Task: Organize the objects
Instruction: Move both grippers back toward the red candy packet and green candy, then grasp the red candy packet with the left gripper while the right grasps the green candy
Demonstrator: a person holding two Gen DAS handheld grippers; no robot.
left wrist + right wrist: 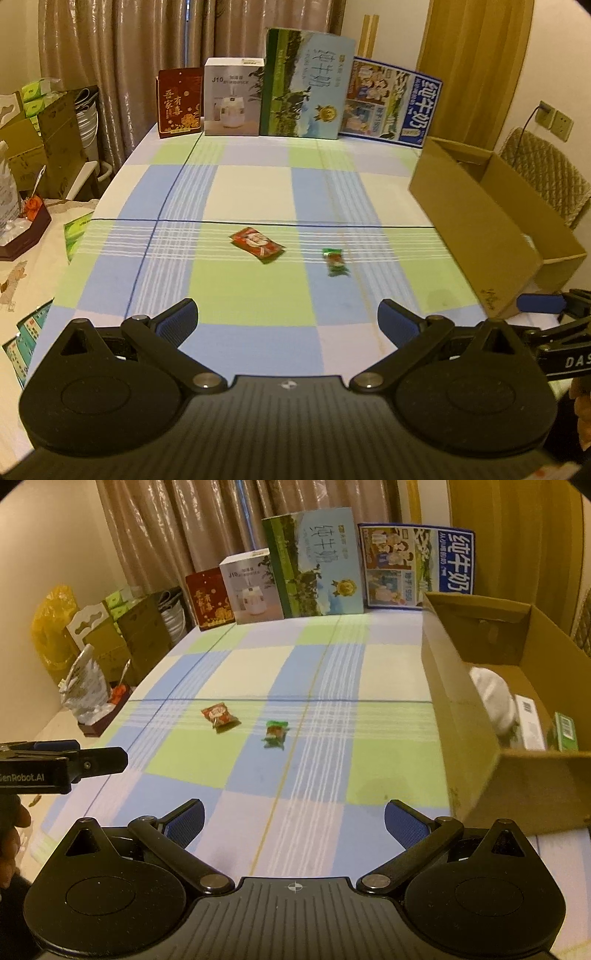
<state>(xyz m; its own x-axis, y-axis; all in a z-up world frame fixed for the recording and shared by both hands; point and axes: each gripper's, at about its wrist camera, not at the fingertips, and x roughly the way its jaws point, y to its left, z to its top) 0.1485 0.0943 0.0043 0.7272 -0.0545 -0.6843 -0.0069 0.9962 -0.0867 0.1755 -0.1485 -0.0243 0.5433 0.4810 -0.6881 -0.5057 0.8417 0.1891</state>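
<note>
In the left wrist view, the left gripper (pixel 288 323) hangs over the checked tablecloth (pixel 251 195) with its blue-padded fingers spread wide and nothing between them. The red snack packet (pixel 257 250) lies flat well ahead of it, to the left of the cardboard box (pixel 476 236); the green candy (pixel 335 261) lies between that packet and the box, apart from both. The box stands open-topped at the table's edge, presumably as the bin for loose items. The packet looks like thin, glossy foil with a pale print; the candy is a small wrapper with twisted ends.

In the right wrist view, the right gripper (pixel 294 821) is likewise spread and empty, just beside the box's near corner. The two sweets sit left of the box, out on the cloth. Inside the box lie a white bundle (pixel 493 698) and small cartons (pixel 532 723), so sorting seems partly done.
</note>
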